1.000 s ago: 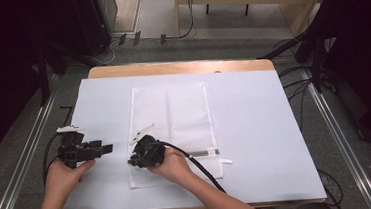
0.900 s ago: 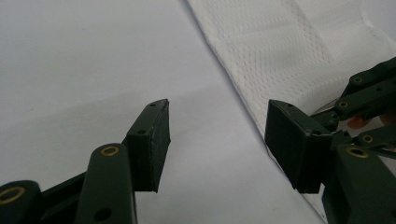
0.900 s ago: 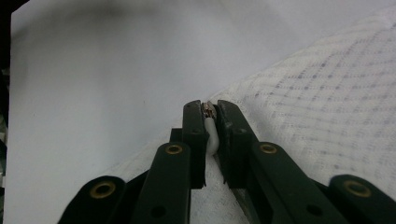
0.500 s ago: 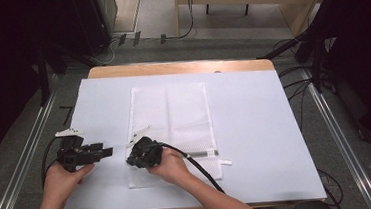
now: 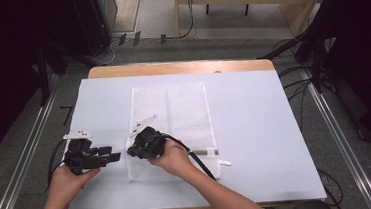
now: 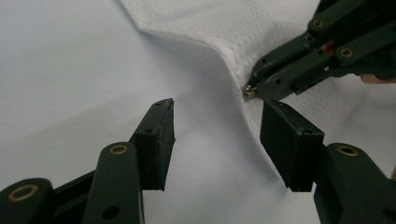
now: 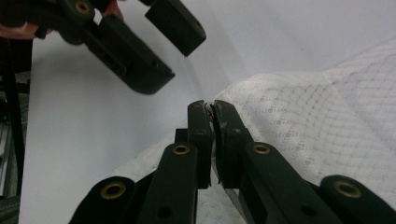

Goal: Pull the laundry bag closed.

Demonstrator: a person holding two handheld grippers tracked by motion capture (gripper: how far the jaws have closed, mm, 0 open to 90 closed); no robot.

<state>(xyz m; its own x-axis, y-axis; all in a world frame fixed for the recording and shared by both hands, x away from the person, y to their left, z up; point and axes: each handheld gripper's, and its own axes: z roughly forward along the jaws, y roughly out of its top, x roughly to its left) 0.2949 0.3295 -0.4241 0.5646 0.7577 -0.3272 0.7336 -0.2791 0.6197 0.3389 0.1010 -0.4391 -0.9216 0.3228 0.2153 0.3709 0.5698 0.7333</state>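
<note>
Pinching the white mesh bag's [image 5: 174,115] edge, the right tool [image 7: 209,106] is clamped — left tool [image 6: 217,126] gapes apart beside it.

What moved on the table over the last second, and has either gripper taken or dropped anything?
Little has changed. The left gripper has edged slightly toward the right gripper, jaws open and close to the mesh bag's near-left edge. The right gripper stays where it was, jaws shut on a small metal piece at that edge, likely the zipper pull. Nothing was let go; the bag lies flat as before.
</note>
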